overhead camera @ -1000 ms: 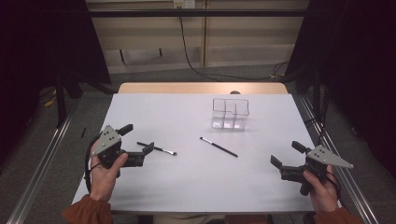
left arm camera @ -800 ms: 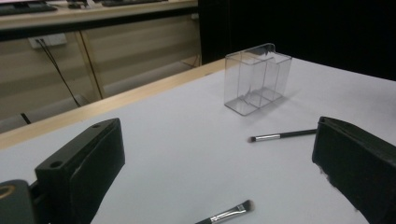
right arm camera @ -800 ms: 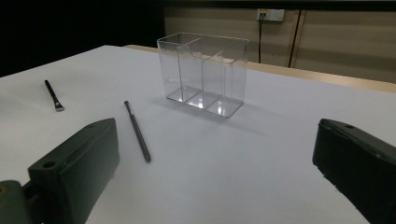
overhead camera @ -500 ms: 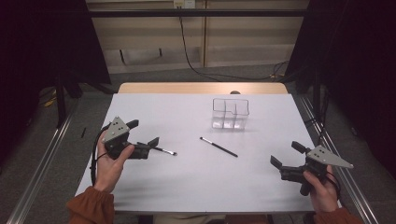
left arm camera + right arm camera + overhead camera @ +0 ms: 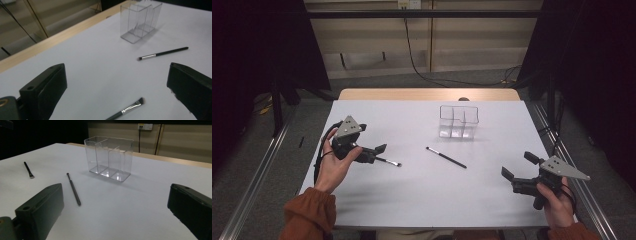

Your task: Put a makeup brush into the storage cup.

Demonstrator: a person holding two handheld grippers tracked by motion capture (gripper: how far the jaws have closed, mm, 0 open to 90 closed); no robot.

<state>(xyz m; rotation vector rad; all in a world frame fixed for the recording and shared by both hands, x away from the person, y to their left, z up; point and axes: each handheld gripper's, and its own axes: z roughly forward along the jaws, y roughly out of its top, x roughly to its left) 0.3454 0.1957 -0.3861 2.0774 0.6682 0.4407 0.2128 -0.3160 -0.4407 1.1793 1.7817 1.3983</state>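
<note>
Right gripper (image 5: 518,167) sits low at the near right corner of the white tabletop (image 5: 422,200), held in the person's right hand (image 5: 557,202), jaws spread wide, nothing between them. In the right gripper view the jaws frame bare tabletop, with the long thin brush (image 5: 73,189) ahead to the left.

Left gripper (image 5: 376,152) is on the left side of the tabletop, gripped by the left hand (image 5: 334,165), orange sleeve (image 5: 309,217) at the near edge. Jaws wide apart, empty. The flat-tipped brush (image 5: 389,161) lies on the tabletop right at the jaw tips; in the left gripper view the flat-tipped brush (image 5: 126,109) lies between the two jaws, bristle end pointing away, not clamped. Cannot tell if a jaw touches it.

Further out, mid-table, the long thin brush (image 5: 446,157) lies diagonally, well apart from the first brush; seen also in the left gripper view (image 5: 163,53).

Beyond it, the clear divided holder (image 5: 458,121) stands upright toward the far edge, compartments empty.
</note>
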